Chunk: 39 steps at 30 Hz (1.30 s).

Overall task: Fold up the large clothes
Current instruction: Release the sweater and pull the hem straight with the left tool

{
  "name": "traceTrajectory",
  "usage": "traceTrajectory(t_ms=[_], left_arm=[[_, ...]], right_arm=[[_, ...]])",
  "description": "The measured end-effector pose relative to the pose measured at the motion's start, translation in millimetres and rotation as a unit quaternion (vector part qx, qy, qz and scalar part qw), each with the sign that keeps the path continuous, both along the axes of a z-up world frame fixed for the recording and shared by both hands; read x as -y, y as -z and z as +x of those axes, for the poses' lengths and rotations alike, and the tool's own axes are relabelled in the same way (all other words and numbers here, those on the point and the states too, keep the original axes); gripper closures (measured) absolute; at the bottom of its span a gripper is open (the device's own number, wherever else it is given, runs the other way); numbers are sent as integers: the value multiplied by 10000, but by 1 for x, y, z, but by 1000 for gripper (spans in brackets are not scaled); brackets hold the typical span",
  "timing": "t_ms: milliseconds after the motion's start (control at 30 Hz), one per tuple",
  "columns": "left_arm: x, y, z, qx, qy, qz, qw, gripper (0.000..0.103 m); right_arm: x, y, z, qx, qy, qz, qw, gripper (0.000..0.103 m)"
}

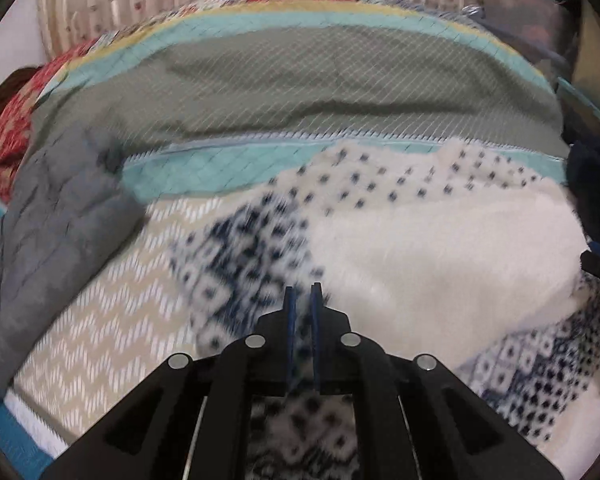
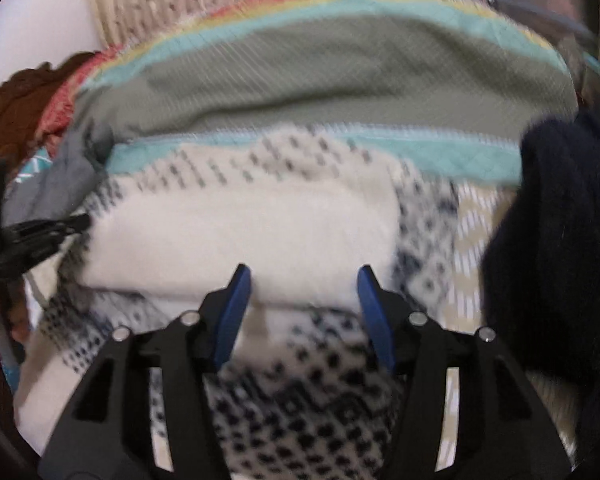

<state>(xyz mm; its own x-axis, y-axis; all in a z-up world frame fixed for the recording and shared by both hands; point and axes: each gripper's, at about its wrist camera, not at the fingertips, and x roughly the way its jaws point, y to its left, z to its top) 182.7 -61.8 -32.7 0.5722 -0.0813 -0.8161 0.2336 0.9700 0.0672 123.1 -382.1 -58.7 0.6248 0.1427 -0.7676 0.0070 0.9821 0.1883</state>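
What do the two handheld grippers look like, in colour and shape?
Both look alike. The left gripper and the right gripper have black, angular plastic bodies with cut-out openings, round silver pivot pins on the linkage arms, and two narrow blue finger pads at the tips. No cables, markings or sleeves are visible.

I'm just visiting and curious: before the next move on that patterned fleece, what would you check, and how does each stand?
1. Left claw shut: ok; whether it pinches fleece: cannot tell.
2. Right claw open, nothing pinched: ok.
3. Patterned fleece partly folded, white side up: ok.
4. Grey garment lies clear of the fleece: ok.
5. Dark garment beside the fleece's edge, touching or not: cannot tell.
6. Sharp view: not ok, both blurred.
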Motion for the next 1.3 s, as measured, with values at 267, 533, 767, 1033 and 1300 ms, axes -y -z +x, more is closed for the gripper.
traceTrajectory(t_ms=[267,533,767,1033,1300], left_arm=[[-2,32,-8,-86,106,629,9979,72],[-33,-11,-55,-95,203,739,9970,72],[-85,1,-124,-487,21,783,9957,71],[-116,33,-177,-819,-291,820,9928,71],[-128,26,-197,-747,-253,951,9923,71]], right_arm=[[21,41,-19,-436,541,207,9974,84],[17,-8,-91,4,531,611,9967,60],[0,-10,-219,80,699,678,9952,60],[-31,32,-273,-449,609,59,9971,55],[-10,9,-301,-177,892,340,9953,55]])
